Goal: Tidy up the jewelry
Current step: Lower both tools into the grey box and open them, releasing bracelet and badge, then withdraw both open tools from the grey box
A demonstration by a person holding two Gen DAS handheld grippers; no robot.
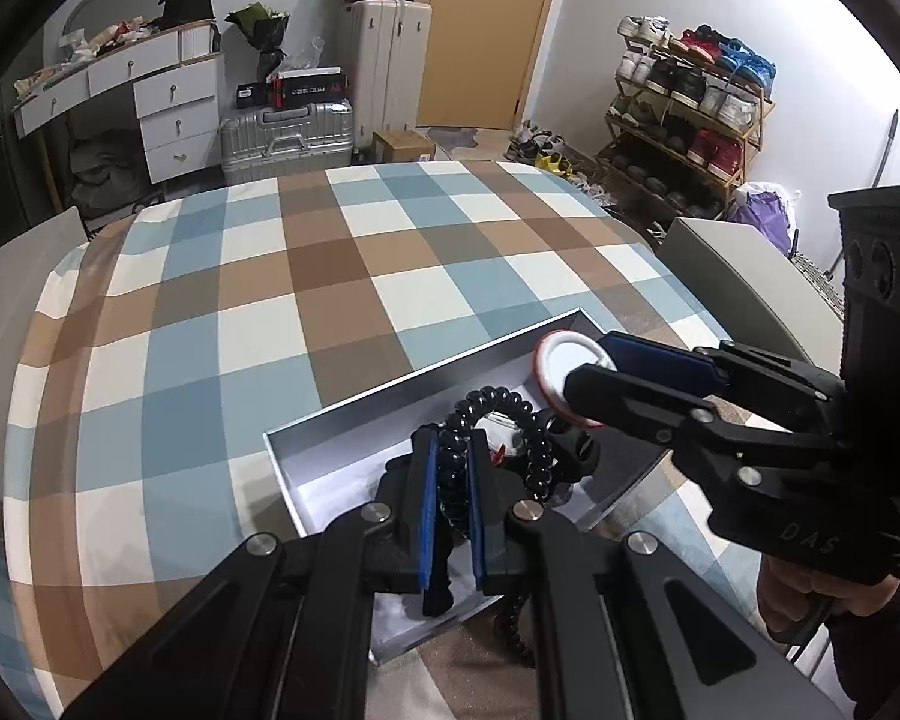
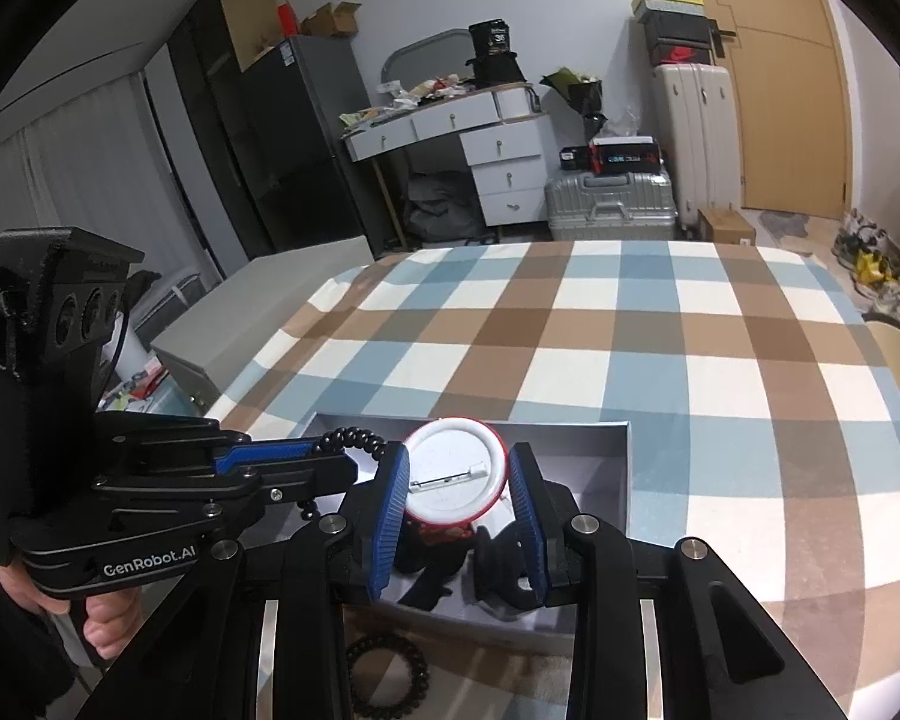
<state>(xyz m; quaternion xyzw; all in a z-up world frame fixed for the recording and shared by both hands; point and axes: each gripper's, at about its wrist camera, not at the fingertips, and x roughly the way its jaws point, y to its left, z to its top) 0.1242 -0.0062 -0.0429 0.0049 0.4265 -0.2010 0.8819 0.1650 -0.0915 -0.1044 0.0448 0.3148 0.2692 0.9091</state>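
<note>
My left gripper (image 1: 452, 447) is shut on a black spiral coil band (image 1: 498, 399) and holds it over the open grey box (image 1: 402, 384) on the bed. From the right, my right gripper (image 1: 591, 363) comes in over the same box, shut on a round white pin badge with a red rim (image 1: 561, 360). In the right wrist view the badge (image 2: 450, 480) sits back-side up between the blue pads (image 2: 390, 510) of the right gripper (image 2: 459, 456). There the left gripper (image 2: 339, 459) reaches in from the left with the coil band (image 2: 360, 439), above the box (image 2: 570, 423).
Dark items (image 2: 501, 570) lie inside the box. A black bead bracelet (image 2: 387, 672) rests on the checked bed cover (image 2: 630, 330) in front of it. A grey bench (image 2: 258, 306) flanks the bed. Dresser, suitcases and shoe rack (image 1: 690, 114) stand beyond.
</note>
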